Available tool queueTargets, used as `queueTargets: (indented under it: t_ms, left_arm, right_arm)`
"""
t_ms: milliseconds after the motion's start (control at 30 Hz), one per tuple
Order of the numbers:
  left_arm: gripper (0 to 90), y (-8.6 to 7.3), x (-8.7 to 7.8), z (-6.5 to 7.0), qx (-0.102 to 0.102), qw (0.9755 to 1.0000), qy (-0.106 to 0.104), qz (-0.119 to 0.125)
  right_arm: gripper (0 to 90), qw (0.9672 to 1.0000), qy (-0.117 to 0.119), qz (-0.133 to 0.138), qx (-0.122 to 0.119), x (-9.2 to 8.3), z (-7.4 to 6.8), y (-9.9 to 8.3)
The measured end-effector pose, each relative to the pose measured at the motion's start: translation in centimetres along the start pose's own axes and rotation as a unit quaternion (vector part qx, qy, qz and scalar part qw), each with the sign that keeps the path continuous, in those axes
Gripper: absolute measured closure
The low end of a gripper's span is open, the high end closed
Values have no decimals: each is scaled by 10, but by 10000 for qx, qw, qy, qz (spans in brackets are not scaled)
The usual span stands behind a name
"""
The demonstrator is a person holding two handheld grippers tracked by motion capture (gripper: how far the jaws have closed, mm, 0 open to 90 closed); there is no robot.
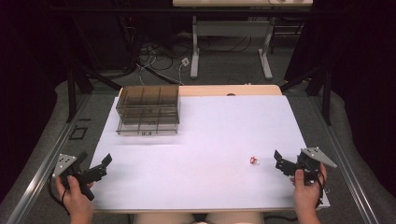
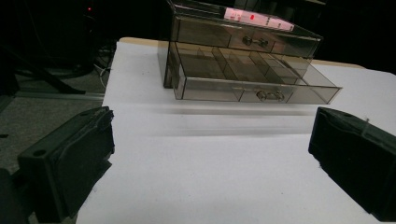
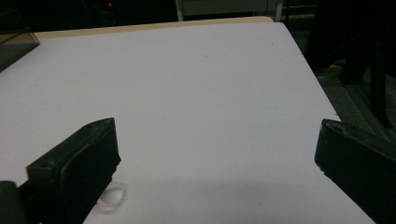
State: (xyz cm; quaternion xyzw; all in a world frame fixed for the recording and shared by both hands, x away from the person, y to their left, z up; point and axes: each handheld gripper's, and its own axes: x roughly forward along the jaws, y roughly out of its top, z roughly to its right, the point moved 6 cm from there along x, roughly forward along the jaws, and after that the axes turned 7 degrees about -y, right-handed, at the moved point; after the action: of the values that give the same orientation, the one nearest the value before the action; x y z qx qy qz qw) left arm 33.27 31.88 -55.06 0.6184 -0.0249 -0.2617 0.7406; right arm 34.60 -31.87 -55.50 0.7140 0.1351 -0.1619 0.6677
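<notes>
Both claws, left (image 1: 100,168) and right (image 1: 285,164), gaping, empty above table (image 1: 210,126).

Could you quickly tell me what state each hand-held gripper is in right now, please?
Left hand-held gripper: open, holding nothing.
Right hand-held gripper: open, holding nothing.

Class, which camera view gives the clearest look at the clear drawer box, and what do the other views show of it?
The left gripper view shows the drawer box best: close, with handles, dividers and the lower drawer pulled out. The high view shows the whole box from above, far-left on the table. The right gripper view catches a corner at its left edge.
</notes>
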Motion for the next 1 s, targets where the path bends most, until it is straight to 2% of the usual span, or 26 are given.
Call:
queueTargets:
  t_ms: [33, 67, 100, 300, 400, 533, 567, 600, 633, 833, 900, 1000]
  left_arm:
    - [2, 0, 0, 0, 0, 10000, 0, 0]
    - [3, 0, 0, 0, 7, 10000, -13, 4]
    - [2, 0, 1, 0, 31, 10000, -19, 2]
    - [2, 0, 1, 0, 87, 10000, 3, -27]
    - [2, 0, 1, 1, 78, 10000, -13, -26]
    - [2, -1, 3, 4, 99, 9999, -50, -48]
    - [2, -1, 3, 4, 102, 9999, -48, -39]
    - [2, -1, 4, 5, 108, 9999, -50, -33]
    - [2, -1, 4, 5, 116, 9999, -69, -64]
    - [3, -1, 5, 5, 157, 9998, -80, -89]
    - [2, -1, 5, 5, 149, 9998, -81, -91]
    - [2, -1, 5, 6, 104, 9999, -98, -59]
  right_arm:
    - [0, 10000, 52, 5, -40, 0, -1, 0]
    - [0, 9998, 1, 199, 18, 3, -3, 2]
    - [0, 10000, 36, 68, -50, 1, -4, 1]
    - [0, 9995, 259, 188, 26, 0, -16, 5]
    - [0, 9993, 289, 230, 44, -1, -19, 6]
    - [0, 9992, 343, 208, -63, -1, -26, 5]
    - [0, 9987, 322, 402, -31, 2, -28, 6]
    - [0, 9991, 382, 116, -133, -3, -28, 4]
    - [0, 9989, 389, 230, -129, -1, -29, 4]
    - [2, 9984, 471, 157, -254, -1, -36, 1]
    - [9, 9980, 588, 106, -195, 0, -39, -1]
    - [23, 9979, 570, 171, -241, 1, -42, -1]
